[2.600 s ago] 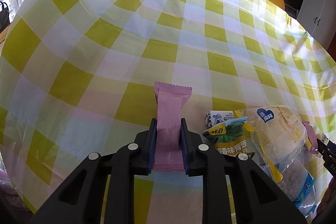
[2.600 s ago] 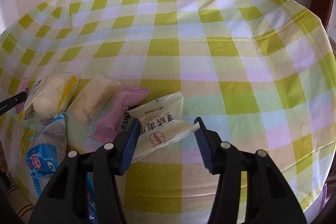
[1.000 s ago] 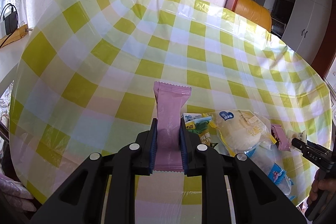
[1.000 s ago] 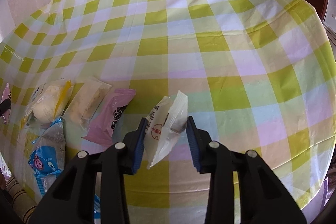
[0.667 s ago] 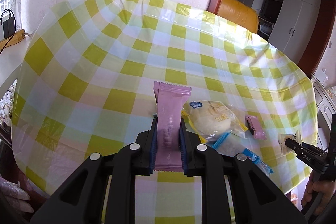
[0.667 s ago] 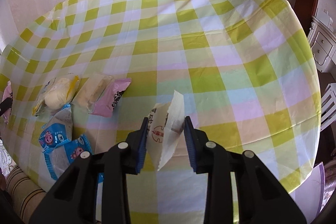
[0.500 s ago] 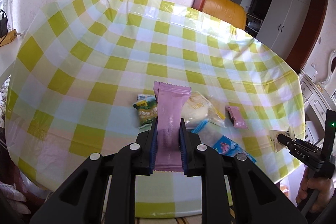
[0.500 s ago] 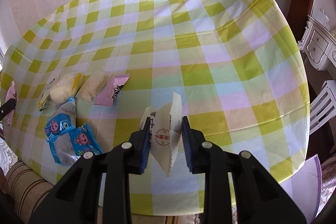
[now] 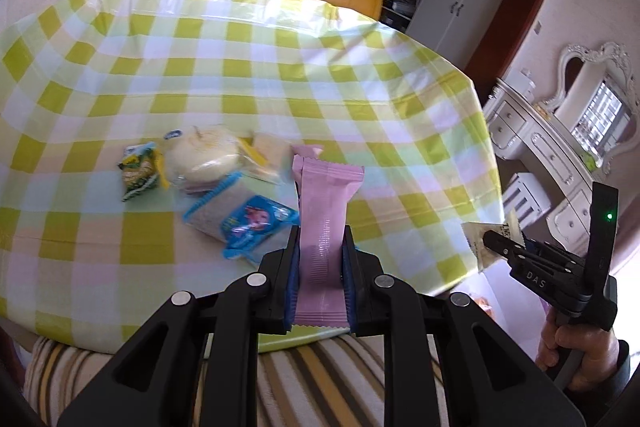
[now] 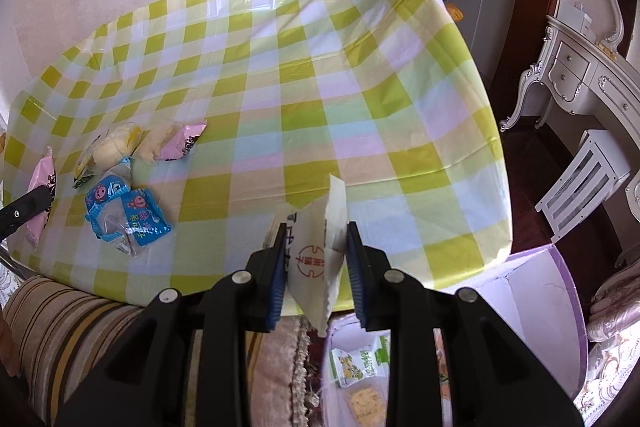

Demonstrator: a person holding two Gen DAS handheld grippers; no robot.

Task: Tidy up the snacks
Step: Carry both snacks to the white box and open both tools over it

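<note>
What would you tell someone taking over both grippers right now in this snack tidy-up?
Left gripper: shut on a long pink wrapped snack bar.
Right gripper: shut on a white paper-like snack packet with a red seal, above the near table edge.
Open lilac cardboard box beside the table holds a green packet.
On the yellow checked tablecloth: a cluster with blue packets.
Left to do: probably box both held snacks, then the cluster.

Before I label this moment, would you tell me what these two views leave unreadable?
- Purple box, right wrist view: its contents are mostly hidden by the right gripper and cut by the frame's bottom edge.
- Cream packet: its print is partly covered by the fingers.
- Snack pile, left wrist view: labels are motion-blurred.
</note>
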